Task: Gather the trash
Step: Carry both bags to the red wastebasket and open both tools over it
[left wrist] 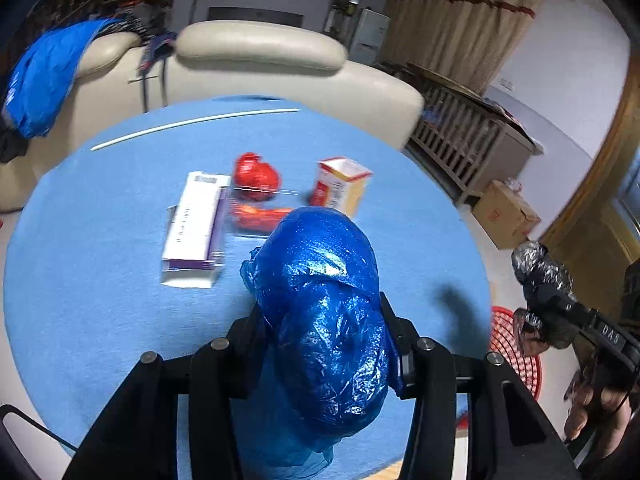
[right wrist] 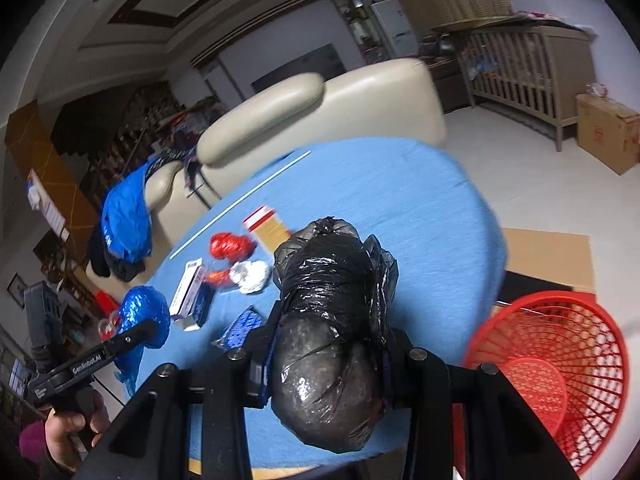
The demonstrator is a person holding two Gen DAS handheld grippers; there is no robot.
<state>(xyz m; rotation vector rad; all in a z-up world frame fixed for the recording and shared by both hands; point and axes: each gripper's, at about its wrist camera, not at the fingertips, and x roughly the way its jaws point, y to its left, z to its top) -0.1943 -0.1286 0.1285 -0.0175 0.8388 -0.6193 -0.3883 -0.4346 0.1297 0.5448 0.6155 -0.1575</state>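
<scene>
My left gripper (left wrist: 324,320) is shut on a blue plastic bag bundle (left wrist: 324,300) above the blue round table (left wrist: 100,240). My right gripper (right wrist: 328,344) is shut on a black plastic bag bundle (right wrist: 332,320) above the table's right part. On the table lie a white and purple box (left wrist: 196,224), a red crumpled wad (left wrist: 256,176), an orange-red wrapper (left wrist: 260,216), a yellow and red carton (left wrist: 340,186), a white crumpled wad (right wrist: 250,276) and a small blue packet (right wrist: 240,328). A red mesh basket (right wrist: 552,376) stands on the floor to the right.
A cream sofa (left wrist: 256,64) stands behind the table with a blue bag (left wrist: 44,80) on it. A white stick (left wrist: 192,122) lies at the table's far edge. A crib (right wrist: 520,72) and a cardboard box (right wrist: 604,136) stand at the right wall. Flat cardboard (right wrist: 548,256) lies by the basket.
</scene>
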